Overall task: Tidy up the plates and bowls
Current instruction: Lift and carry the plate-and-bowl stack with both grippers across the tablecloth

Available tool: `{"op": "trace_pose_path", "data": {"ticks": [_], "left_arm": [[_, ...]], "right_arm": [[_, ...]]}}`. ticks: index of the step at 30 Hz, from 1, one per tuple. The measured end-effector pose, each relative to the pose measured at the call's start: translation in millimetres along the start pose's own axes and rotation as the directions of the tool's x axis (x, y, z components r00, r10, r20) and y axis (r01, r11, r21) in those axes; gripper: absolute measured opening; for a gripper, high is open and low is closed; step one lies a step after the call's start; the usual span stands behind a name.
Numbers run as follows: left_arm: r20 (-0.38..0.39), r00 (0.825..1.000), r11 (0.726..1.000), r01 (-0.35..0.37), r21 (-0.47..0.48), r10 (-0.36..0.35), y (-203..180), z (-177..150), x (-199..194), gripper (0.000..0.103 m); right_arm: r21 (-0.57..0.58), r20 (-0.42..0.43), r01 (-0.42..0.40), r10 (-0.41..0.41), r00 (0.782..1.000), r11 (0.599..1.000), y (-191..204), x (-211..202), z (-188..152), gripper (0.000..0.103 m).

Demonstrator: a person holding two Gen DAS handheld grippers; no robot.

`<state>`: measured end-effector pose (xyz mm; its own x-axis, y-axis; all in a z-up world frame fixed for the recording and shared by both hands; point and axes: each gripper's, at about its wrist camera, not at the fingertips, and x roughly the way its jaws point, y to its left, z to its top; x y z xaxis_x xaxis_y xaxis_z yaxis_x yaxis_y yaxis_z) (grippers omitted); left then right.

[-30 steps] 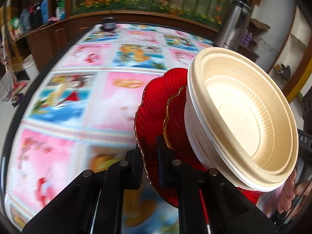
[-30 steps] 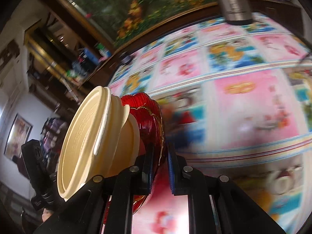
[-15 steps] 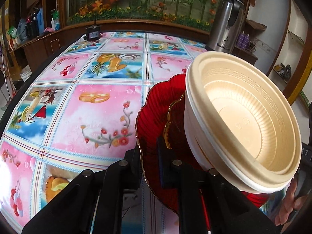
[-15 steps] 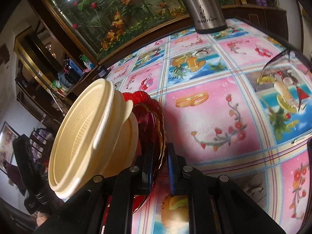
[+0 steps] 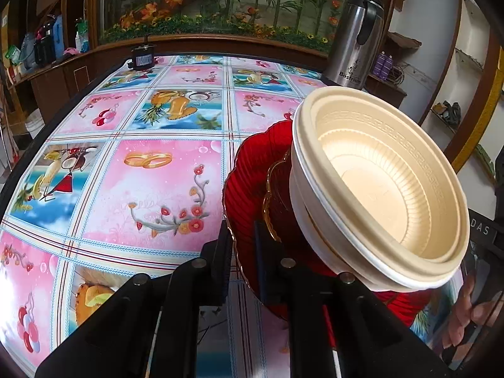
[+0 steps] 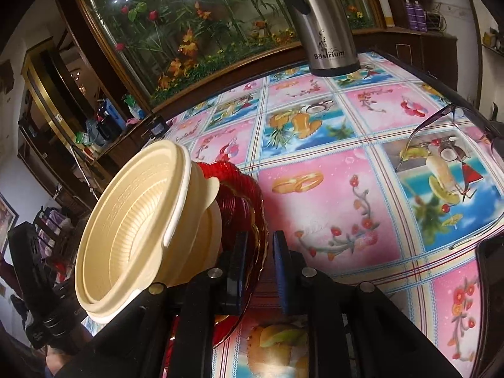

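A stack of red scalloped plates [image 5: 252, 170] carries nested cream bowls [image 5: 378, 182]. My left gripper [image 5: 242, 239] has the red rim between its fingers, the pads still on it, jaws just starting to open. In the right wrist view the same red plates [image 6: 249, 195] and cream bowls [image 6: 135, 226] fill the left half. My right gripper [image 6: 260, 249] straddles the opposite rim with its jaws opening; a thin gap shows beside the right finger. The stack sits low over the flowered tablecloth [image 5: 163, 189]; I cannot tell whether it touches.
A steel thermos jug [image 5: 356, 37] stands at the table's far right corner. A small black device [image 5: 143, 58] sits at the far edge. Eyeglasses [image 6: 441, 132] lie on the cloth right of the stack. A person's hand [image 5: 466, 315] shows at lower right.
Both grippers carried the stack across the table and then came to rest; the blur is gone. The right gripper's fingers have spread slightly off the red rim.
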<state>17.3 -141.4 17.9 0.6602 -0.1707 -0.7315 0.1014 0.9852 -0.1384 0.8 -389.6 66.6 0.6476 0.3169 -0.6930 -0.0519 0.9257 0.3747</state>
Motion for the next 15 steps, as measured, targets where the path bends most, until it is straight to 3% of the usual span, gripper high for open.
{"op": "trace_pose_path", "data": {"ticks": [5, 7, 9, 13, 15], "left_arm": [[-0.014, 0.999, 0.999, -0.037, -0.002, 0.037, 3.9, -1.9, -0.4, 0.036], [-0.02, 0.999, 0.999, -0.047, -0.002, 0.047, 6.2, -4.4, -1.5, 0.05], [-0.026, 0.998, 0.998, -0.06, 0.0, 0.06, 7.6, -6.5, -2.8, 0.061], [-0.037, 0.997, 0.998, -0.06, -0.001, 0.06, 10.1, -13.2, -7.4, 0.072], [-0.04, 0.998, 0.999, -0.048, -0.012, 0.047, 12.7, -17.5, -10.3, 0.073]], "right_arm": [[0.008, 0.042, 0.038, -0.039, 0.998, 0.999, -2.3, -6.8, 0.4, 0.025], [0.01, 0.077, 0.057, -0.058, 0.995, 0.998, -3.7, -12.8, 1.5, 0.029], [0.018, 0.114, 0.075, -0.076, 0.991, 0.997, -5.9, -19.6, 2.4, 0.045], [0.021, 0.162, 0.084, -0.086, 0.983, 0.996, -6.9, -30.1, 1.8, 0.055], [0.023, 0.182, 0.093, -0.095, 0.979, 0.995, -7.1, -35.4, 1.6, 0.06]]}}
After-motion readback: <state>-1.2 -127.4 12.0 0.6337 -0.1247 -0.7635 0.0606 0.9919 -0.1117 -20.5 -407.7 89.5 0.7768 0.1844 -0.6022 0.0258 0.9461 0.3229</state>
